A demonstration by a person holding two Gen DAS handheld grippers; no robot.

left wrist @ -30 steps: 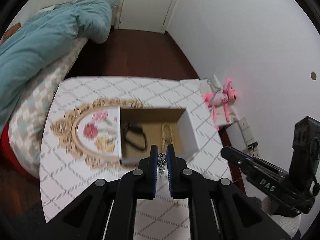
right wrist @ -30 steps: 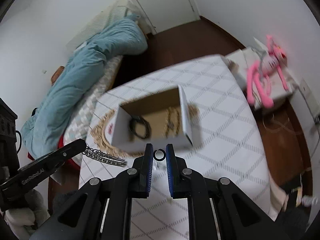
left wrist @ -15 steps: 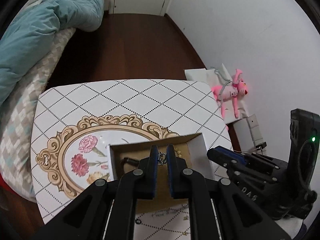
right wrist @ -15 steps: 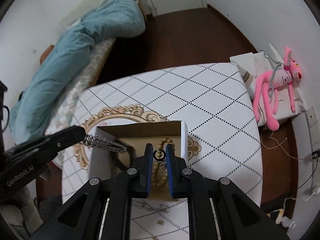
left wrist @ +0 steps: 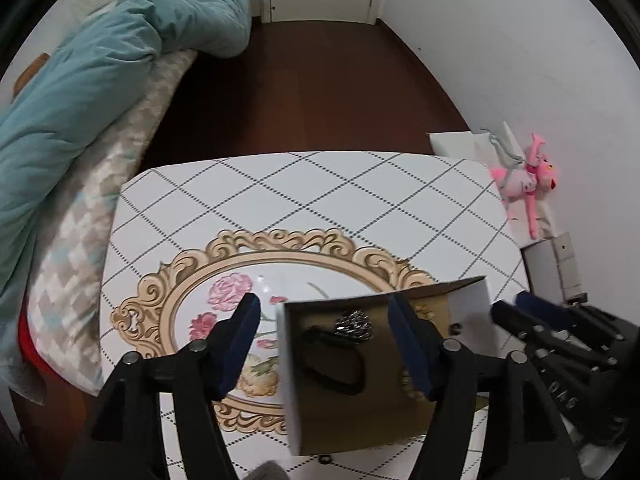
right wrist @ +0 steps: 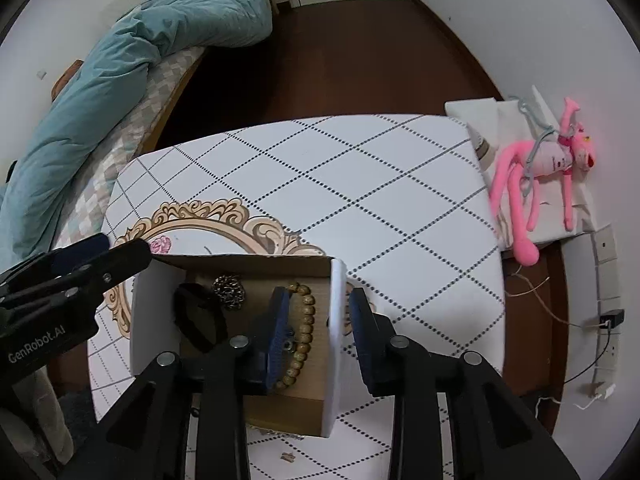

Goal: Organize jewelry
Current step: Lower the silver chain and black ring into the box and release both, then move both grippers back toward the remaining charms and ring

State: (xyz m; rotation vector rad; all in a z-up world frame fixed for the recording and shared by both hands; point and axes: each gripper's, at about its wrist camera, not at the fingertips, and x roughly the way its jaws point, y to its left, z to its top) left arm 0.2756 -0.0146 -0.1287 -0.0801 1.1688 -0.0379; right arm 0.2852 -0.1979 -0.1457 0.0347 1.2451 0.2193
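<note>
A small bedroom with dark wood floor (left wrist: pixel 320 80) and white walls holds a table (right wrist: pixel 360 184) covered in a diamond-dotted white cloth with a gilt floral oval printed on it. A bed (left wrist: pixel 100 152) under a teal duvet (right wrist: pixel 140 60) runs along the left, and a pink plush toy (right wrist: pixel 540 168) lies on a white bag beside the table's right edge.

On the table sits an open cardboard box (left wrist: pixel 360 396) with white side walls. Inside lie a silver chain (left wrist: pixel 354 323) in a heap, a black band (left wrist: pixel 332 360), a string of wooden beads (right wrist: pixel 302 336) and a small ring (right wrist: pixel 287 345) touching the beads.

The left gripper (left wrist: pixel 324 348) hangs over the box, fingers spread wide and holding nothing. The right gripper (right wrist: pixel 316 340) is likewise released, one finger inside the box beside the beads, the other outside the right wall, so that it straddles the wall.

The drop appears done; the step in hand is likely withdrawal. It is best done by lifting both grippers straight up, the right one first clearing the wall it straddles, so the light box is not dragged or tipped. Small pieces (right wrist: pixel 288 457) still lie on the cloth in front of the box, too small to identify, and probably come next.
</note>
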